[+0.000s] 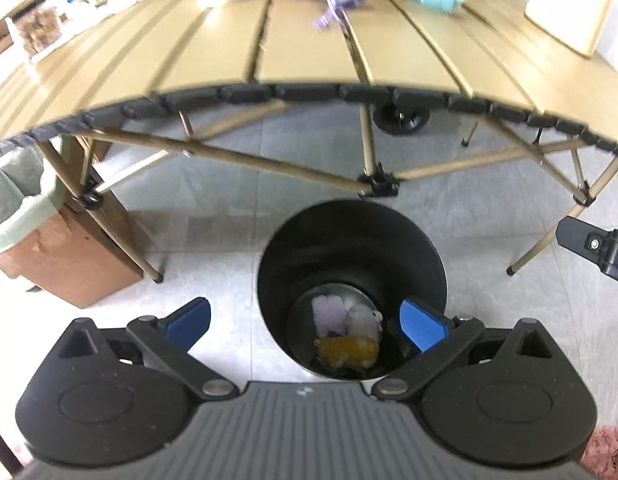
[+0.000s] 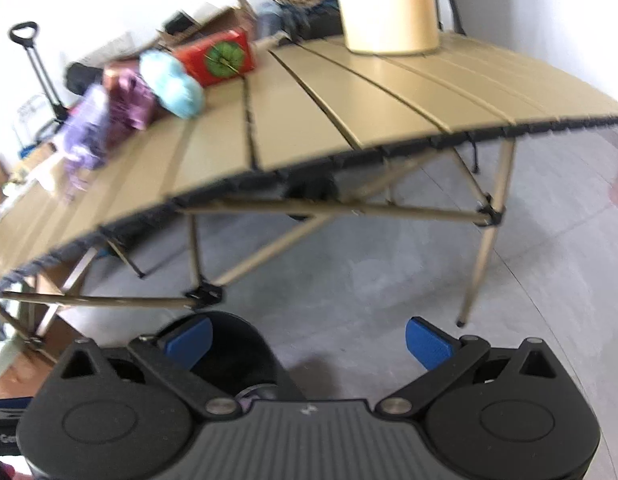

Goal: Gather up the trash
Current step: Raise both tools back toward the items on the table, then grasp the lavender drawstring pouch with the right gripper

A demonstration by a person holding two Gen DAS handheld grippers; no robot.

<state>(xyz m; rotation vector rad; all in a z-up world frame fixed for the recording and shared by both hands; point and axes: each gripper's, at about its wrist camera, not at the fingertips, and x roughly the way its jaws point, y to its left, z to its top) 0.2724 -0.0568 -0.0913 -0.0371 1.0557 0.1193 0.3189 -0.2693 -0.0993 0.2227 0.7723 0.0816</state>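
Black bin [image 1: 351, 248] below the table edge [image 1: 309, 90], both claws, left [image 1: 305, 326] and right [image 2: 309, 342], spread, empty.

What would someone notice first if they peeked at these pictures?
Probably the black bin on the floor in front of the tan slatted table, with small fluffy toys lying at its bottom, purple, white and yellow. The open left hand-held gripper hangs right above it. At the table's far side sits a colourful fluffy pile beside a red box.
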